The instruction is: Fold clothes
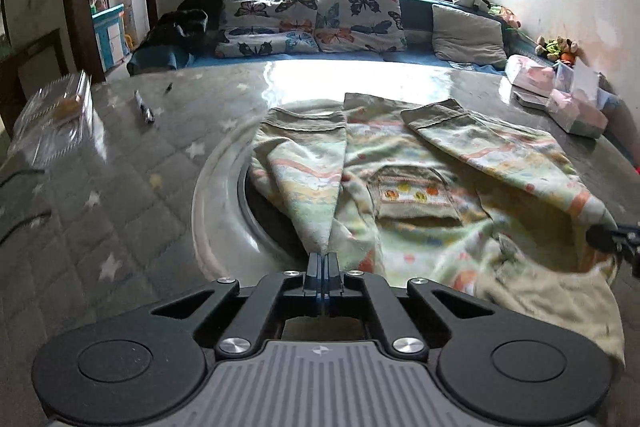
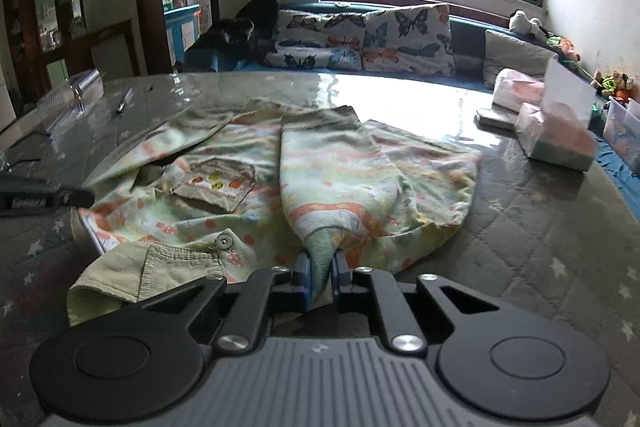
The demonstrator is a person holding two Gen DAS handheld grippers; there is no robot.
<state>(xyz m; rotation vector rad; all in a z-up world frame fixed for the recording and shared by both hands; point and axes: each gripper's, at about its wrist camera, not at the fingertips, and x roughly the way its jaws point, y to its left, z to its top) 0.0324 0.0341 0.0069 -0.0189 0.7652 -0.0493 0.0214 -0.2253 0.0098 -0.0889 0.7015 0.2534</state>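
A pale green children's jacket (image 1: 416,187) with orange and white print lies spread on the quilted table, both sleeves folded in over its body, a patch pocket (image 1: 416,199) showing. My left gripper (image 1: 323,259) is shut on the jacket's left shoulder fold, cloth rising from its tips. In the right wrist view the same jacket (image 2: 248,195) fills the middle, and my right gripper (image 2: 322,261) is shut on a bunched fold of the right shoulder. The right gripper (image 1: 616,239) shows at the right edge of the left wrist view; the left gripper (image 2: 48,201) shows at the left edge of the right view.
The table (image 1: 120,195) has a round lazy-Susan ring (image 1: 216,211) under the jacket. A clear plastic box (image 1: 56,119) and a pen (image 1: 144,109) lie far left. Tissue packs and boxes (image 2: 556,139) stand far right. A sofa with butterfly cushions (image 1: 320,23) is behind.
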